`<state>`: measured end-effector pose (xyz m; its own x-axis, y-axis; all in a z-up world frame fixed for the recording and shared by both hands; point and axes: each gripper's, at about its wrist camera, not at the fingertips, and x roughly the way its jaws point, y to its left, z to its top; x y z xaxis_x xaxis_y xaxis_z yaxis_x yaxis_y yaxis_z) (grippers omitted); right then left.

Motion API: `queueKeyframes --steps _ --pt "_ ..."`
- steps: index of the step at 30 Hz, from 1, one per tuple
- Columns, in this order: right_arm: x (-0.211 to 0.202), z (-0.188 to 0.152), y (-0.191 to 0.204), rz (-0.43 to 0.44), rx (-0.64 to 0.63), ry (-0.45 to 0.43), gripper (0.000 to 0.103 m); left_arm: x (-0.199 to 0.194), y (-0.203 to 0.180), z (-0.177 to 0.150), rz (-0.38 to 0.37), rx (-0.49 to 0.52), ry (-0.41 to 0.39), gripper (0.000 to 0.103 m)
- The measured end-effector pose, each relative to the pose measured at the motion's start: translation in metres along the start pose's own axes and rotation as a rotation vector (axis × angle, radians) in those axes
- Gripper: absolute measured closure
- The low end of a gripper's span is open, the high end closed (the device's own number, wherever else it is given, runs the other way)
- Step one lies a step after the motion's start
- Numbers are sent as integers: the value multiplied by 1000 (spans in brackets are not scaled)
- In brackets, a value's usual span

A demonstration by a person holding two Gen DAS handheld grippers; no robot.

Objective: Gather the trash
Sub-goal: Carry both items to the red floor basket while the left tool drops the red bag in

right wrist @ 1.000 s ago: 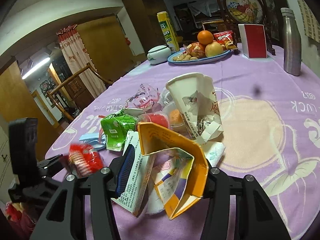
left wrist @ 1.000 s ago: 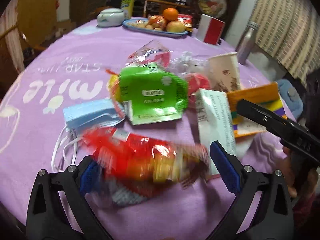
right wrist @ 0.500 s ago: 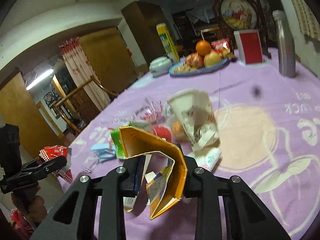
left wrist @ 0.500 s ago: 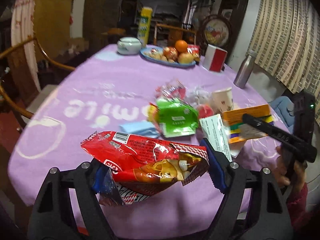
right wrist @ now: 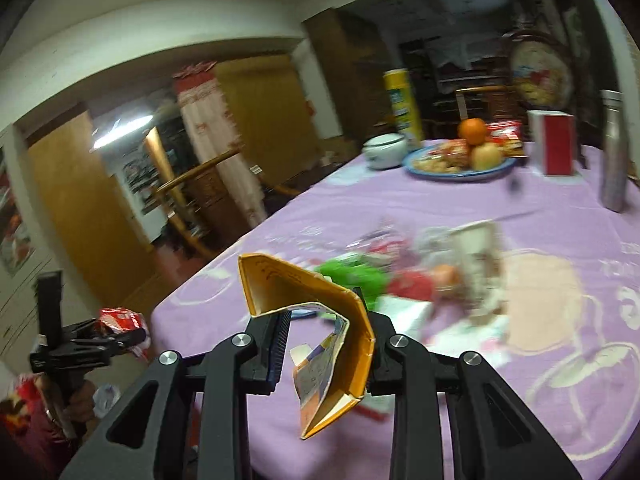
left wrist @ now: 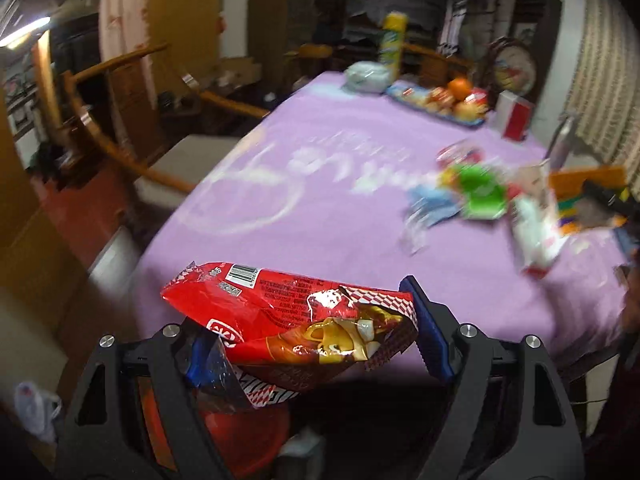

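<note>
My left gripper [left wrist: 308,336] is shut on a red snack wrapper [left wrist: 288,320] and holds it in the air off the near left edge of the purple table [left wrist: 328,216]. A red bin [left wrist: 240,436] shows below it. My right gripper [right wrist: 324,340] is shut on a flattened orange carton [right wrist: 340,332], lifted above the table edge. The left gripper with its wrapper also shows in the right wrist view [right wrist: 120,324]. More trash lies on the table: a green packet [left wrist: 482,194], a blue face mask [left wrist: 430,204], a white box [left wrist: 534,224], a paper cup [right wrist: 476,256].
A blue fruit plate [right wrist: 460,168], a red-and-white box [right wrist: 554,144], a steel bottle [right wrist: 614,152], a white lidded bowl [right wrist: 386,152] and a yellow carton [right wrist: 402,104] stand at the far end. A wooden chair [left wrist: 132,120] stands left of the table.
My left gripper has pulled back and left off the table with the red wrapper. My right gripper has lifted the orange carton up and back from the pile.
</note>
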<state>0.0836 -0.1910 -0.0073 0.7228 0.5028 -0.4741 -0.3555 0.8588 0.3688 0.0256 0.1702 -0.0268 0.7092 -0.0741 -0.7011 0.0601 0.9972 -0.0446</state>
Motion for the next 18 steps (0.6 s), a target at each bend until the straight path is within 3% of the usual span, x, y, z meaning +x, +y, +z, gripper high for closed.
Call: queueKeyframes --steps 3,7,10,14,18 --pt "18 0 30 68 -33 52 73 9 38 -33 49 -35 90 24" --pt "46 -2 69 148 -67 116 73 38 68 -68 32 -90 236 20" --pt "66 -8 102 184 -104 168 73 56 83 -85 71 -83 316 18" --pt "87 -16 137 211 -152 232 73 50 98 -89 92 -100 261 7" --pt "101 -28 167 236 -190 289 73 40 110 -88 118 -95 214 7"
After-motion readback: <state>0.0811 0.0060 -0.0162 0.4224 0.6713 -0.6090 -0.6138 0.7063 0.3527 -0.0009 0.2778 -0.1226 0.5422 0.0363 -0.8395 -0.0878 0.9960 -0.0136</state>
